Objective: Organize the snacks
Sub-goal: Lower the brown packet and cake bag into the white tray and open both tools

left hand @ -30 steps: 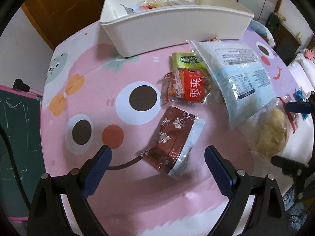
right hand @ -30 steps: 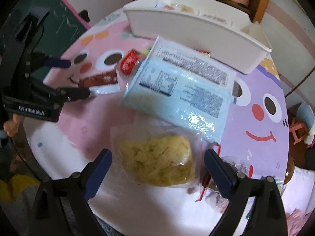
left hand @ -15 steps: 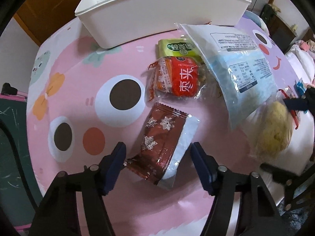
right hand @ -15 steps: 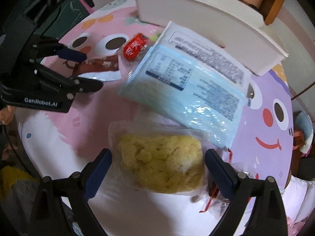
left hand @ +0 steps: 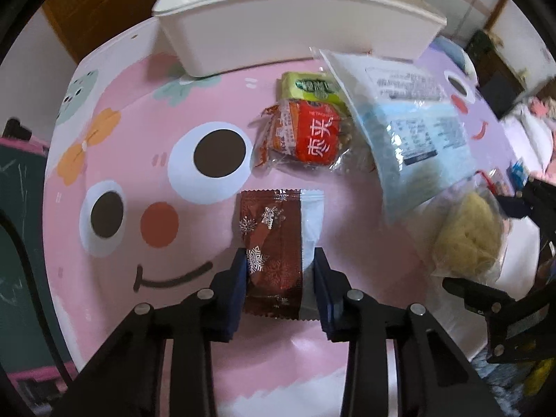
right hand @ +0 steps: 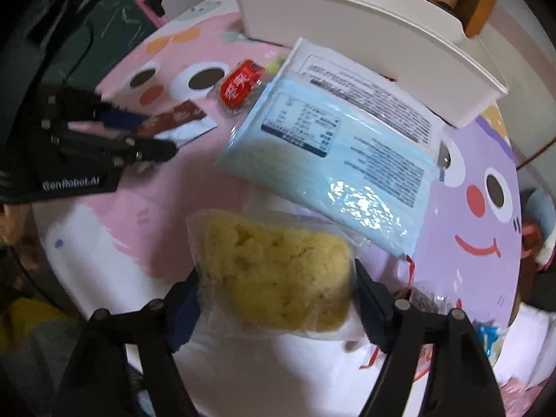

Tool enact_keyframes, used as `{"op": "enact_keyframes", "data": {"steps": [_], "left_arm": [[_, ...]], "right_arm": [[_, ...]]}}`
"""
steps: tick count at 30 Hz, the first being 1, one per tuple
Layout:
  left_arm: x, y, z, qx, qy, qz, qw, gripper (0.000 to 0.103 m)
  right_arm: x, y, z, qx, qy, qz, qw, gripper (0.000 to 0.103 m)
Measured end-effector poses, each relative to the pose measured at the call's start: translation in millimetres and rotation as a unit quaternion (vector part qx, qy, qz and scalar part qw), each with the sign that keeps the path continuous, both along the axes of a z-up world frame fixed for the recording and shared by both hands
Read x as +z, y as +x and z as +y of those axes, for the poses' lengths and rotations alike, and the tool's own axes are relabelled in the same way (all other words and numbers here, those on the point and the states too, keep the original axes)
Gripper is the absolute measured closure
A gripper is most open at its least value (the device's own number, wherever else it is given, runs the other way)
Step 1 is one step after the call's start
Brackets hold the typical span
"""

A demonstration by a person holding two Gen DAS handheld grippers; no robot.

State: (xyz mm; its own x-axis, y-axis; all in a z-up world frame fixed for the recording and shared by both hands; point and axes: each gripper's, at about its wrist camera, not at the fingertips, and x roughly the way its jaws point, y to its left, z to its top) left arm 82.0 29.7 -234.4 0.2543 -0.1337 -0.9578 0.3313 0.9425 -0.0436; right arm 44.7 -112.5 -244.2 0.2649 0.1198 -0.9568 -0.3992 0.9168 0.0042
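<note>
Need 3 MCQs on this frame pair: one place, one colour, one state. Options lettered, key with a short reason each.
1. Where does the white bin stand?
A. At the far edge of the table, beyond the snacks
B. Between the two grippers
C. On the floor

2. What colour is the packet with snowflakes?
A. Green
B. Brown with a white strip
C. Blue

3. What is between the fingers of the right gripper?
A. Nothing
B. The red packet
C. The clear bag of yellow snacks

Key:
1 A: the bin stands behind every packet in both views.
2 B: brown wrapper with white snowflakes, white along one side, held by the left gripper.
3 C: the yellow bag fills the gap, with the jaws just closing in on it.
</note>
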Motion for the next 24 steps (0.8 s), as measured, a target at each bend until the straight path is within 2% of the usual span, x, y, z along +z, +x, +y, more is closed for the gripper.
{"op": "enact_keyframes", "data": {"steps": [3,7,14,18,21,24], "left_arm": [[20,-2,8,0.017,-0.019,-0.011,0.9996,0.070],[57,-9,6,0.024,-0.031,-0.037,0.9985,0.070],[142,0,-9,0.015,-0.046,-0.106,0.9932,0.070],[200,16,-16,0.019,-0.048,-0.165,0.9849,0.070],[232,30,-21,0.025,-0.050,-0.200,0.9782,0.070],[262,51,-24,0.038,-0.050,-0.233,0.9705,0.070]], "right_arm": [[15,-3,-7,-0.014,0.027,-0.011,0.999,0.026],[48,-2,-19,-0.034,0.063,-0.048,0.996,0.026],[121,5,-31,-0.051,0.069,-0.138,0.987,0.026],[176,9,-40,-0.052,0.070,-0.200,0.976,0.026],[218,23,-42,-0.060,0.071,-0.252,0.963,0.026],[247,41,-40,-0.072,0.068,-0.281,0.955,0.026]]}}
